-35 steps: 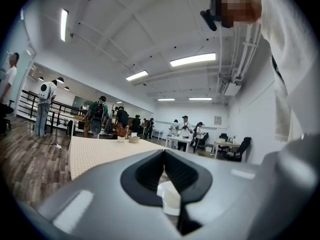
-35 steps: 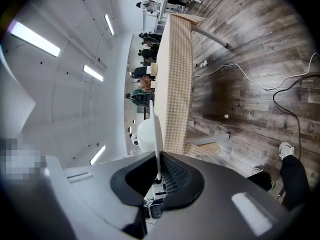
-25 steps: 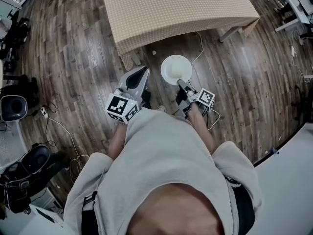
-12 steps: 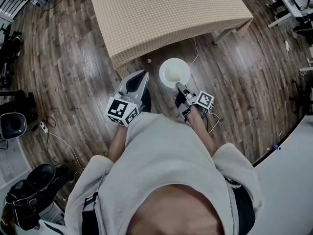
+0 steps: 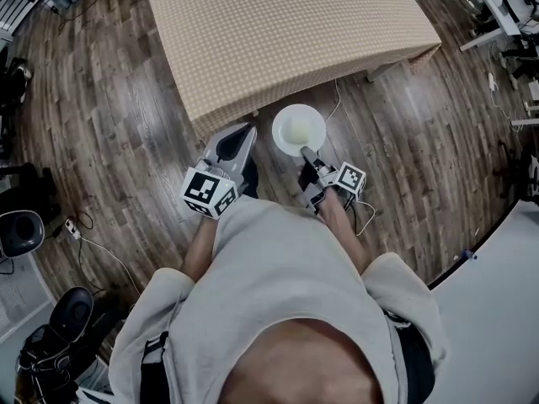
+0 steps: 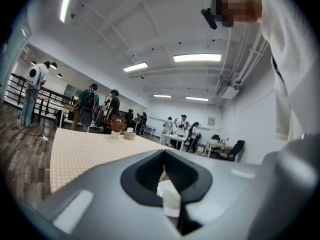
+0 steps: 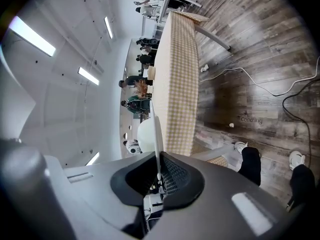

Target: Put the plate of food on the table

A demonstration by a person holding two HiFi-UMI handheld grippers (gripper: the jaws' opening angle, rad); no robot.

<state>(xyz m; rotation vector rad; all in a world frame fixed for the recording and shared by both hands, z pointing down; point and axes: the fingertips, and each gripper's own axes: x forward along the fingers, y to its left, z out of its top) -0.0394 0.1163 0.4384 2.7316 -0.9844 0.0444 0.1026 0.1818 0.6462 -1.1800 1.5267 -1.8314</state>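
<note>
A white plate (image 5: 298,130) with a pale heap of food hangs over the wooden floor, just short of the near edge of the table (image 5: 286,32) with its checked beige cloth. My right gripper (image 5: 306,151) is shut on the plate's near rim. In the right gripper view the plate (image 7: 150,133) shows edge-on, pinched between the jaws of the right gripper (image 7: 159,176), with the table (image 7: 181,74) beyond. My left gripper (image 5: 242,131) is level with the plate, to its left and apart from it. In its own view the left gripper (image 6: 164,153) is shut and holds nothing.
A white cable (image 5: 338,99) runs over the floor under the table's corner. Black equipment and chairs (image 5: 21,230) stand at the far left. Small pots (image 6: 119,129) sit at the table's far end, with people (image 6: 90,104) behind. My feet (image 7: 250,164) are by the table leg.
The table has come nearer in the head view. The plate, still held by the right gripper, now sits closer to the table's near edge. Both grippers keep their places relative to each other.
</note>
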